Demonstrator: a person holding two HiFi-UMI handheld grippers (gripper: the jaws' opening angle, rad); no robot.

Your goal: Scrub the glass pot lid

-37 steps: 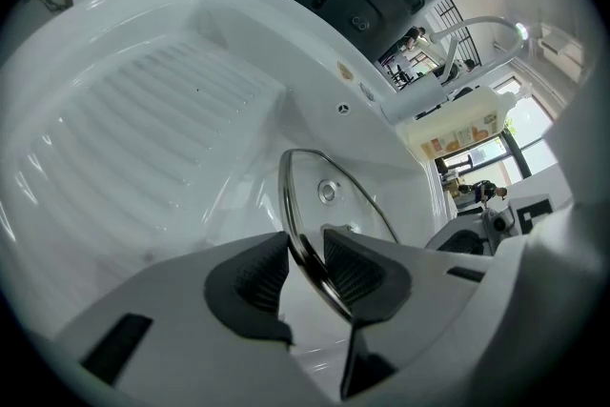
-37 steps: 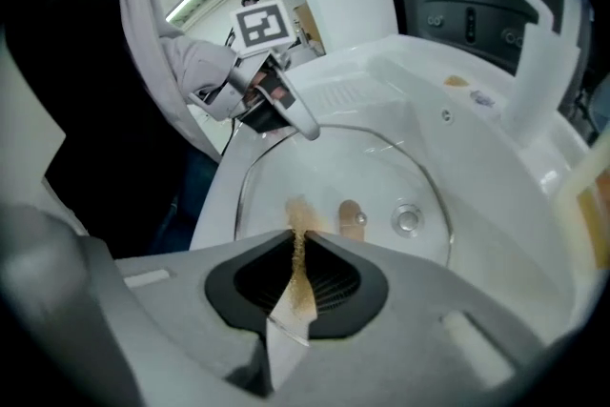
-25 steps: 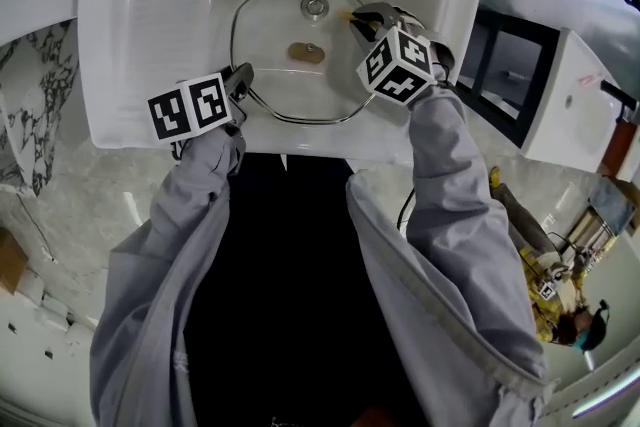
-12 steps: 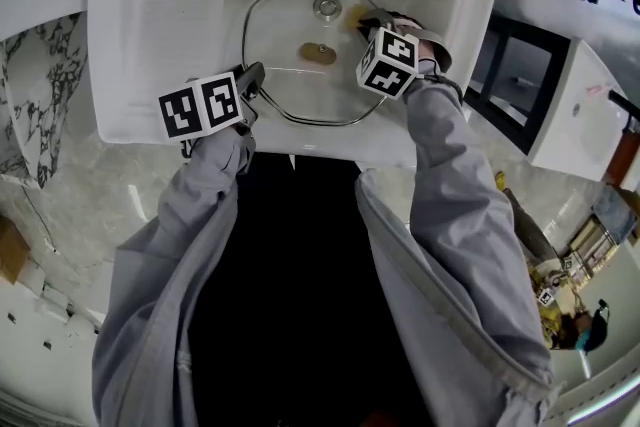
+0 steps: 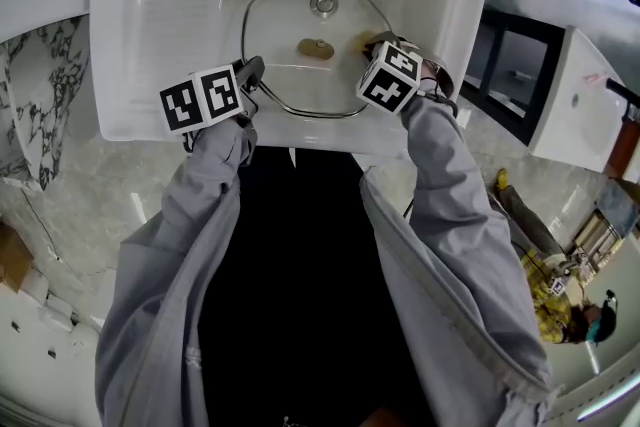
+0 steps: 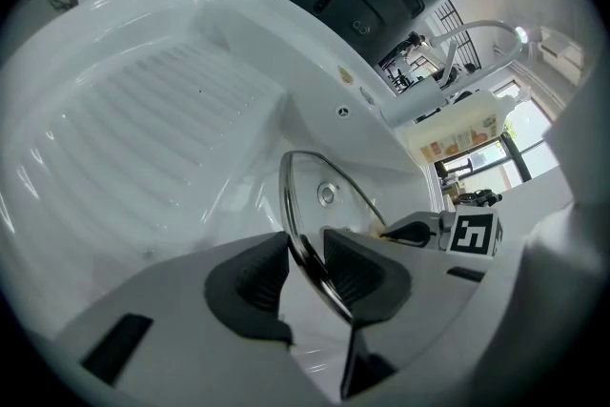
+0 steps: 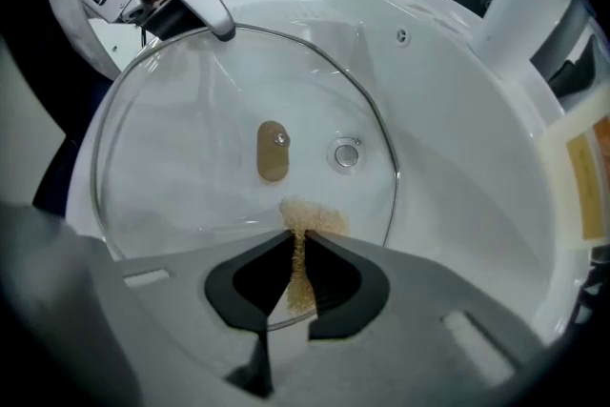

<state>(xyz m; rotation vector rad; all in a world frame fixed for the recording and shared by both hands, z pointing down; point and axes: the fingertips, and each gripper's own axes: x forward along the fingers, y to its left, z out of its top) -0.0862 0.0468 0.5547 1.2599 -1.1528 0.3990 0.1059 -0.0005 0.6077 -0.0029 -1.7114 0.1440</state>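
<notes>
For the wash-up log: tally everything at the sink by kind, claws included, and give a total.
glass pot lid: 1
scrub pad: 1
sink: 1
claws: 2 (left claw, right claw)
Total: 5

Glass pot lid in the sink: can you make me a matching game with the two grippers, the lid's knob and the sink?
Things:
1. left gripper
2. right gripper
3. knob
4. sink

Places and states:
A. white, underneath the rest
B. clamped on the rim of the glass pot lid
C. tan, in the middle of the lid
D. squeezing the tan scrub pad

Pairs: 1-B, 2-D, 3-C, 4-A
</notes>
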